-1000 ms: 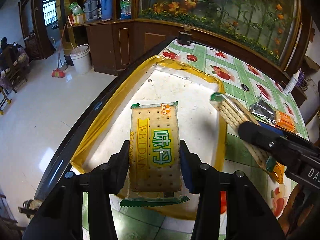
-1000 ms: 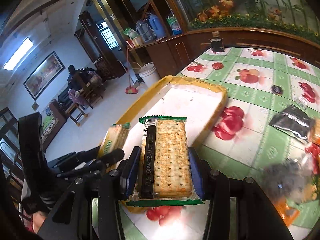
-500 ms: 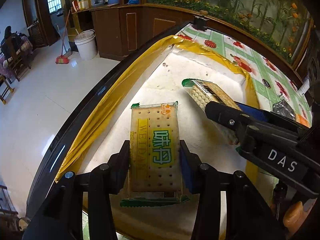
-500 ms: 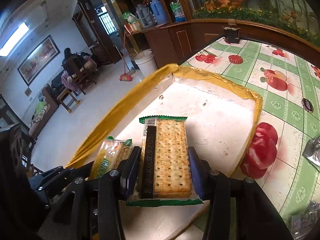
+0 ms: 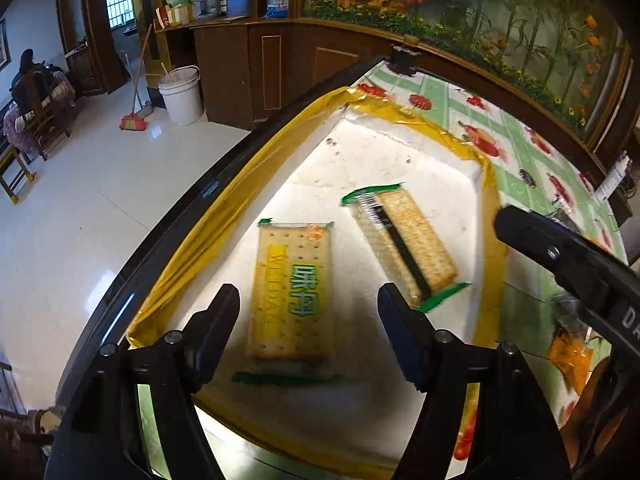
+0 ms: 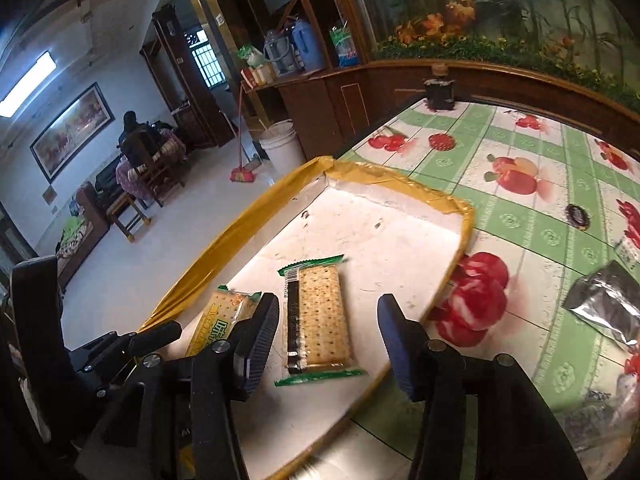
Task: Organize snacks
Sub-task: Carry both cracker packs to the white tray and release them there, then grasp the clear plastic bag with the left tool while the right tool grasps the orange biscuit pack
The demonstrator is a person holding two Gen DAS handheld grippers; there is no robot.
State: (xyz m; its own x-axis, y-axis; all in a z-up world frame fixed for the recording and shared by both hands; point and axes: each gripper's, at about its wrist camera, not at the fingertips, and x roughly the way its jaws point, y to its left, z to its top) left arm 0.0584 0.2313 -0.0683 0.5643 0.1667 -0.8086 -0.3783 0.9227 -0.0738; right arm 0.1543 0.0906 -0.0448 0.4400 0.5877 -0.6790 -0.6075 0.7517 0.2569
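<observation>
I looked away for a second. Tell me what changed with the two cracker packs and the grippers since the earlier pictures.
Both grippers let go. The left gripper has just opened its jaws, and its yellow-label cracker pack now lies in the yellow-rimmed tray. The right gripper has also just opened, dropping the barcode-side cracker pack beside it. The tray and the silver packet on the tablecloth stayed put.

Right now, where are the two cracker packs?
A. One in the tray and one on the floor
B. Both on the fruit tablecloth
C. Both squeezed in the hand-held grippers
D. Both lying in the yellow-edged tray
D. Both cracker packs, the yellow-labelled one and the one with the black stripe, lie flat on the white floor of the tray, and the open pads of each hand-held gripper stand clear of them.
</observation>
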